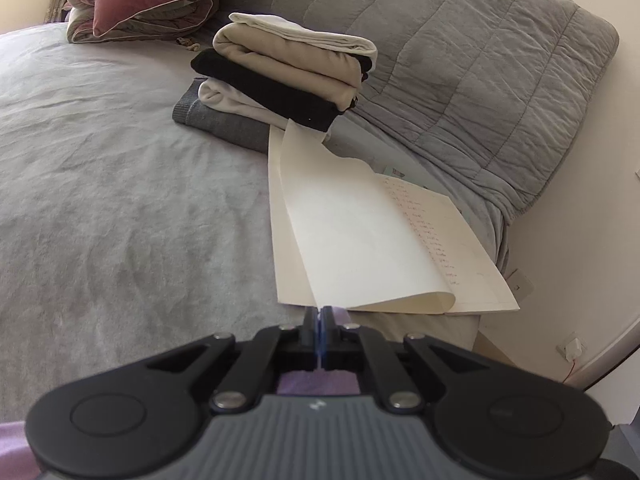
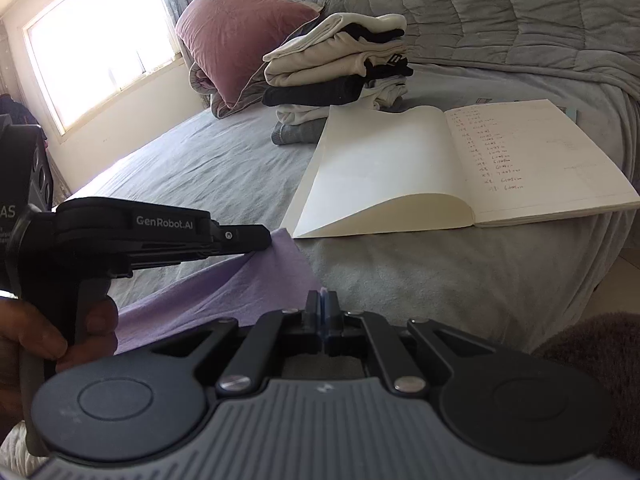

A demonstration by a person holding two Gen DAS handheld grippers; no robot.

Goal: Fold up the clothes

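Both tongs, left (image 2: 256, 246) and right (image 2: 323, 300), clenched on the purple cloth's (image 2: 224, 292) edge, lower frame, on the bed (image 2: 200, 168).

Grey bed (image 2: 400, 272) carrying folded clothes stack (image 2: 340, 68), open notebook (image 2: 460, 160), lilac cloth (image 2: 240, 288), pink pillow (image 2: 236, 28) lying on it.

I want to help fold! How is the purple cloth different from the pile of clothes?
The purple cloth is one loose piece, pinched by both tools; the pile of clothes is several pieces, already folded and stacked, touched by neither. The cloth is purple; the pile is cream, black and grey. Both are on the bed.
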